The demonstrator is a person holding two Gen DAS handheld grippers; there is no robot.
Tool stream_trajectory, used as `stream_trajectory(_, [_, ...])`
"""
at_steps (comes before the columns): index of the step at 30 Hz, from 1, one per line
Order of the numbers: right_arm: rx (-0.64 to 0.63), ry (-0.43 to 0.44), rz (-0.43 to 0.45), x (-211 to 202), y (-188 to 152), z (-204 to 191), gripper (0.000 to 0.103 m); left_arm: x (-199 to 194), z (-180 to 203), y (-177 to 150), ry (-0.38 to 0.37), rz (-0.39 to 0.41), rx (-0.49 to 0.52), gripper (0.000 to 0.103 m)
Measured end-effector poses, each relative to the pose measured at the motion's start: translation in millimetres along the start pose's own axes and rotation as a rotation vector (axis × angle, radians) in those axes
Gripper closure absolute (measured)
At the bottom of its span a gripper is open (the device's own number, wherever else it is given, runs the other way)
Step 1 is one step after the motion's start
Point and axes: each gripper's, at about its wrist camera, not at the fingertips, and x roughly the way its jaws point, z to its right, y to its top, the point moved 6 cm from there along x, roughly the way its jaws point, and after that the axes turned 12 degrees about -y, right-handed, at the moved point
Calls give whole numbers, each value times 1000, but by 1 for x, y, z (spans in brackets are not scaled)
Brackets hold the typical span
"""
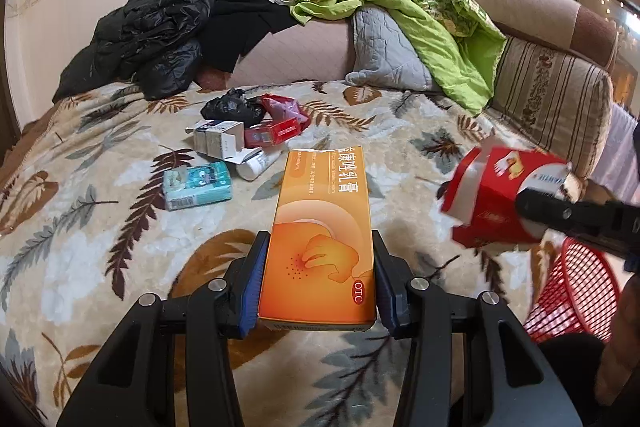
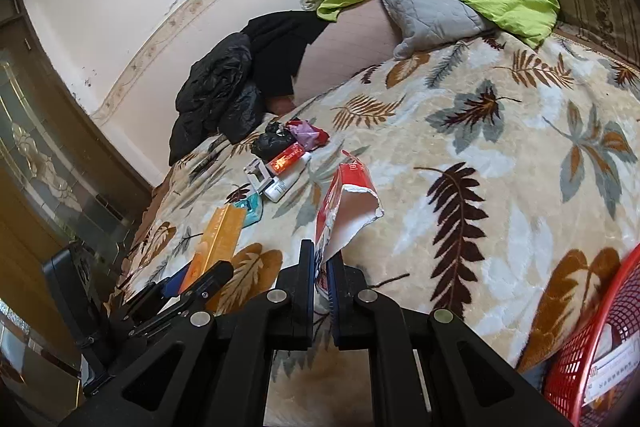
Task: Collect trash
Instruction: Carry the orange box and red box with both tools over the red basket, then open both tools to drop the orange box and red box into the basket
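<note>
A long orange cardboard medicine box was clamped across its width by the left tongs and held above the bed. A torn red and white cardboard carton, squashed flat at its base, was pinched in the fully closed right tongs. Both pieces were thus lifted clear of the leaf-patterned plush blanket covering the bed. A red plastic mesh basket stood at the bed's near edge, beside the right tongs, with what looked like a printed paper already in it.

The step in hand was judged to be the carrying of both pieces to that basket. It would be done best if the torn carton were brought fully over the rim before release, since its loose flap could catch on the mesh. The orange box, being long, would be better tipped end-down so that it does not bridge the rim.

Farther up the blanket, more litter was left: a teal tissue pack, a grey and white small carton, a white bottle, a red packet, and a crumpled black plastic bag. Beyond lay a black padded jacket and a green quilt.
</note>
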Motion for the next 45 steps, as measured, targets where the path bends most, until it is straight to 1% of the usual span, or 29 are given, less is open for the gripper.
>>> stream_trajectory(4, [13, -1, 29, -16, 6, 11, 96, -4, 25, 9, -53, 15, 34, 57])
stream_trajectory(7, [48, 0, 63, -38, 13, 31, 96, -5, 54, 14, -118, 12, 67, 57])
stream_trajectory(9, [70, -15, 83, -56, 15, 48, 96, -2, 74, 17, -152, 3, 96, 57])
stream_trajectory(12, [86, -55, 119, -85, 18, 74, 96, 1, 109, 24, -207, 0, 150, 57])
stream_trajectory(15, [87, -128, 163, -116, 16, 104, 96, 2, 148, 29, -278, -11, 191, 57])
stream_trajectory(17, [92, -167, 179, -132, 13, 123, 96, 5, 176, 30, -331, -32, 222, 57])
stream_trajectory(20, [132, -235, 177, -156, 3, 164, 96, 15, 216, 26, -416, -91, 246, 57])
stream_trajectory(21, [152, -244, 169, -161, -2, 174, 96, 22, 233, 20, -459, -135, 248, 57])
stream_trajectory(24, [205, -275, 150, -172, -15, 203, 96, 36, 266, 6, -527, -218, 239, 57])
stream_trajectory(29, [226, -333, 116, -178, -34, 234, 95, 60, 311, -23, -610, -345, 221, 57])
stream_trajectory(30, [236, -342, 103, -176, -37, 240, 95, 66, 318, -29, -620, -374, 216, 56])
stream_trajectory(31, [243, -353, 87, -175, -39, 243, 95, 73, 323, -35, -616, -407, 210, 53])
stream_trajectory(32, [255, -365, 71, -174, -41, 248, 91, 75, 325, -38, -618, -422, 206, 52])
stream_trajectory(34, [268, -383, 68, -175, -42, 254, 91, 76, 324, -41, -623, -429, 189, 52])
stream_trajectory(37, [256, -377, 63, -175, -40, 252, 89, 72, 313, -35, -606, -408, 176, 51])
stream_trajectory(38, [251, -375, 59, -175, -39, 250, 81, 69, 308, -32, -601, -397, 168, 50])
stream_trajectory(40, [250, -380, 72, -177, -36, 246, 71, 66, 298, -25, -589, -374, 160, 50])
stream_trajectory(43, [238, -359, 80, -174, -28, 234, 71, 56, 279, -14, -554, -330, 163, 48])
stream_trajectory(45, [223, -321, 78, -167, -23, 220, 71, 49, 264, -7, -520, -299, 167, 46])
